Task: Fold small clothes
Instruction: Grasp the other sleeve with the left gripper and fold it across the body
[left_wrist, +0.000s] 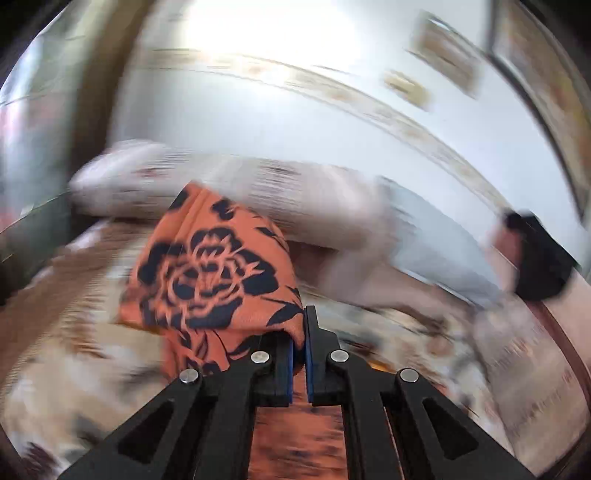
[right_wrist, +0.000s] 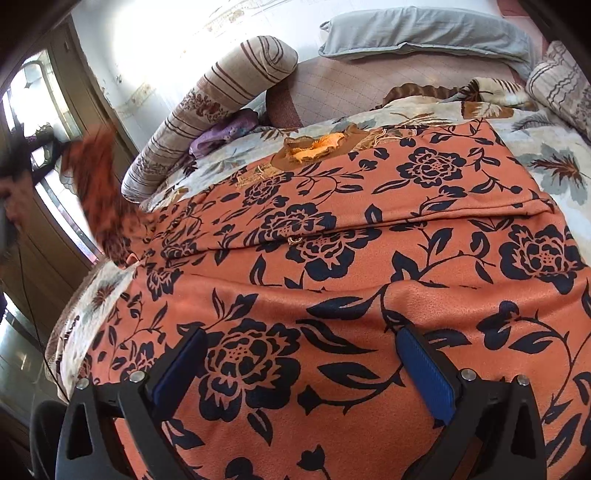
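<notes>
Left view's bedding (left_wrist: 229, 177) blurred, orange garment (right_wrist: 332, 258) cut off (lower edge)

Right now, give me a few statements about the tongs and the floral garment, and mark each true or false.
1. The left tongs are shut on the orange floral garment. True.
2. The right tongs grip the cloth. False: they stand open above it.
3. The garment lies on a bare wooden table. False: it lies on a flowered bedspread.
4. A striped bolster lies beyond the garment. True.
</notes>
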